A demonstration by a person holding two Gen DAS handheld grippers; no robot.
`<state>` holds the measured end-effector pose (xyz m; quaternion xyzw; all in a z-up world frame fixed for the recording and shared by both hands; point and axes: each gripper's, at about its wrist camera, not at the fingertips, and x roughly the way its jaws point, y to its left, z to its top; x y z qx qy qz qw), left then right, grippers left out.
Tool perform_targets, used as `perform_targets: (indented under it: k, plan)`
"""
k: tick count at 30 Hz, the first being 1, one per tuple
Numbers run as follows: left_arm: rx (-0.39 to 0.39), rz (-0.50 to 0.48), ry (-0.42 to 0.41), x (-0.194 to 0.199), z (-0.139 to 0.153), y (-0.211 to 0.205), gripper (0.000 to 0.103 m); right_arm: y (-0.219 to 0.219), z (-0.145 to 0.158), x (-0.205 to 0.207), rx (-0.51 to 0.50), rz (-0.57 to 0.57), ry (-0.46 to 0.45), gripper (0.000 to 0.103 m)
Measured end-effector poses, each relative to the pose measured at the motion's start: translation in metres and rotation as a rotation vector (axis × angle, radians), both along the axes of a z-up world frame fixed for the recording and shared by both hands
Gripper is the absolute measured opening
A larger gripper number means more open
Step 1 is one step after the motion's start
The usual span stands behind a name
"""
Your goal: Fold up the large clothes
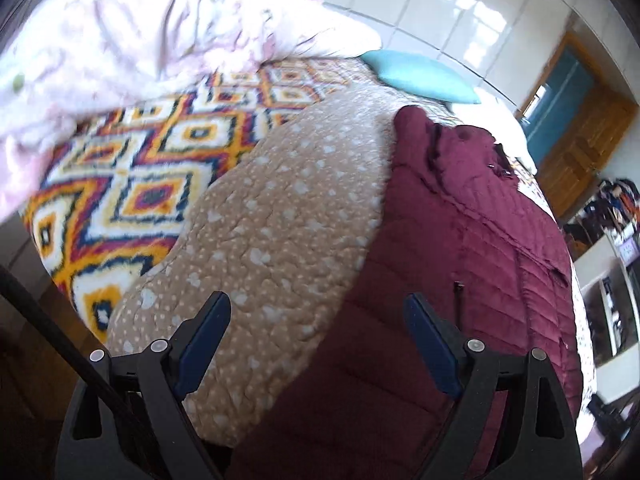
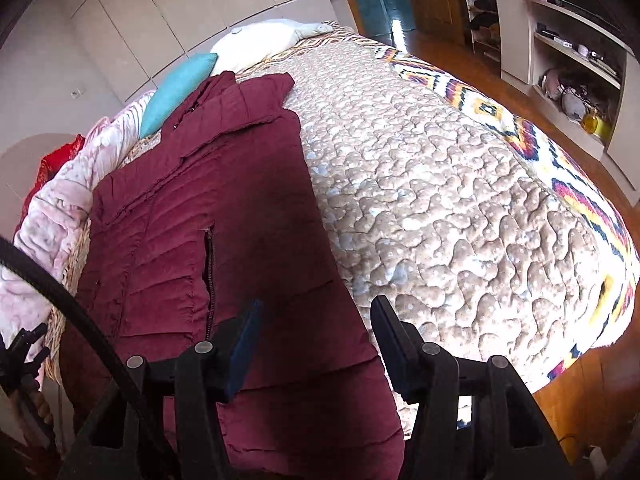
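1. Nearest in, the left gripper [image 1: 318, 320] hangs over the bed with its blue-padded fingers [image 1: 208, 334] spread wide, nothing between them; its body is cut off by the bottom of the frame.
2. The right gripper [image 2: 316, 326] is likewise spread apart and holding nothing, poised above the hem end of the maroon puffer jacket [image 2: 208, 216]. A black cable [image 2: 80, 316] sweeps across the lower left of that view and hides part of the bedside.
3. The jacket's hem runs out of sight beneath both grippers, so its lower edge cannot be made out. Whether a sleeve lies tucked under the body is hard to tell.
4. The jacket lies flat on the tan quilted bedspread [image 2: 440, 200], long axis running along the bed, hem toward the cameras, collar away toward the teal pillow [image 2: 176, 92]. A zipped pocket [image 2: 209, 280] shows on its front.
5. In the right wrist view the jacket's right edge is straight, with a broad stretch of bare quilt beside it, out to the patterned blanket [image 2: 560, 168] at the bed's far side.
6. On the jacket's other side a rumpled pink duvet [image 2: 60, 216] crowds close, touching or nearly so.
7. Farthest off, a white pillow [image 2: 260, 40] sits beyond the teal one, with shelving [image 2: 572, 60] across the wooden floor.
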<state>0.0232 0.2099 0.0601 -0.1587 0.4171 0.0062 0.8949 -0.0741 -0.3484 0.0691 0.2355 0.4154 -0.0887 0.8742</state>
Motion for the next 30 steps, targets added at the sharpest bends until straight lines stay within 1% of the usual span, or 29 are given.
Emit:
perform_targets:
  k: [1,3,5,7,9,10,12,16,18,19,21,22,24,25,26,27,30]
  plan:
    - [0.014,-0.010,-0.015,-0.002,0.007,-0.006,0.087,0.004,0.005,0.001,-0.001,0.006,-0.016,0.061]
    - [0.035,-0.045,-0.053,-0.005,0.025,-0.024,0.087,0.014,0.030,0.002,-0.003,0.042,-0.073,0.061]
    - [0.042,-0.081,-0.080,-0.003,0.039,-0.043,0.087,0.025,0.053,0.006,-0.003,0.080,-0.119,0.068]
    - [0.051,-0.122,-0.101,0.005,0.050,-0.064,0.088,0.040,0.082,0.015,-0.011,0.127,-0.175,0.072]
    - [0.055,-0.171,-0.127,0.020,0.058,-0.088,0.088,0.049,0.103,0.026,-0.022,0.168,-0.208,0.074]
    - [0.057,-0.186,-0.135,0.026,0.059,-0.099,0.088,0.059,0.117,0.037,-0.036,0.199,-0.228,0.074]
    - [0.068,-0.212,-0.146,0.044,0.057,-0.120,0.087,0.077,0.134,0.058,-0.067,0.238,-0.240,0.074]
    - [0.084,-0.250,-0.151,0.077,0.038,-0.148,0.088,0.116,0.170,0.109,-0.184,0.305,-0.257,0.074]
    - [0.109,-0.241,-0.156,0.092,0.026,-0.155,0.088,0.132,0.182,0.134,-0.245,0.329,-0.256,0.074]
    - [0.127,-0.233,-0.160,0.098,0.021,-0.159,0.088,0.142,0.188,0.155,-0.273,0.352,-0.249,0.075]
    - [0.183,-0.216,-0.179,0.111,0.009,-0.162,0.088,0.152,0.193,0.186,-0.291,0.384,-0.228,0.077]
    - [0.224,-0.213,-0.189,0.119,0.001,-0.164,0.088,0.159,0.193,0.211,-0.300,0.394,-0.208,0.077]
    - [0.271,-0.216,-0.195,0.131,-0.012,-0.165,0.088,0.168,0.191,0.253,-0.300,0.398,-0.178,0.078]
    - [0.275,-0.219,-0.189,0.136,-0.018,-0.164,0.088,0.168,0.188,0.268,-0.293,0.398,-0.169,0.077]
    - [0.262,-0.227,-0.165,0.142,-0.025,-0.161,0.088,0.170,0.183,0.298,-0.279,0.390,-0.150,0.077]
    - [0.225,-0.241,-0.129,0.150,-0.033,-0.158,0.088,0.169,0.178,0.313,-0.274,0.380,-0.141,0.077]
    - [0.120,-0.246,-0.073,0.161,-0.049,-0.141,0.088,0.166,0.154,0.395,-0.273,0.302,-0.094,0.077]
